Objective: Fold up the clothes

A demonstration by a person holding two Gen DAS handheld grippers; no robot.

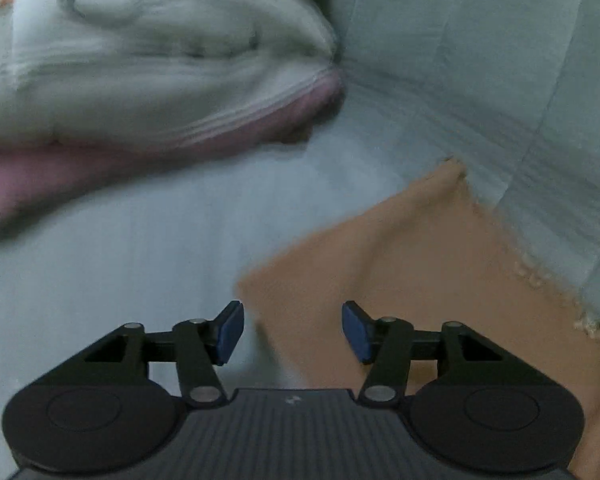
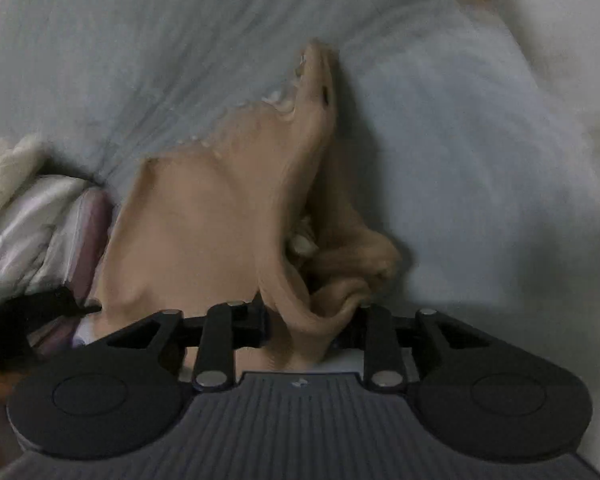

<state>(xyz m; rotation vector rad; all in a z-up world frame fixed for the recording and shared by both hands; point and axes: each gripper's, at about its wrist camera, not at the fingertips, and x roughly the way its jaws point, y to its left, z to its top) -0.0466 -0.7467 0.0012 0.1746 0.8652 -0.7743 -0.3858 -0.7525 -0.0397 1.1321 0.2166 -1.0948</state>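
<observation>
We see a pale blue-grey bedsheet point(image 1: 148, 264) spread over a bed, creased and blurred in both wrist views. On it lies the peach-tan garment of thin soft fabric point(image 1: 432, 280), our landmark: one flat corner of it reaches in from the lower right of the left wrist view, with a frayed or lacy pale edge. Beyond that garment, toward the upper left, sits a heap of white and pink folded clothes point(image 1: 152, 92), touching the sheet and apart from the tan cloth. Our left tongs point(image 1: 293, 332) stand spread with blue pads, nothing between them, hovering just over the garment's near corner. In the right wrist view the same garment point(image 2: 204, 220) is drawn up into a bunched ridge, and our right tongs point(image 2: 310, 326) are pinching a twisted fold of it.
</observation>
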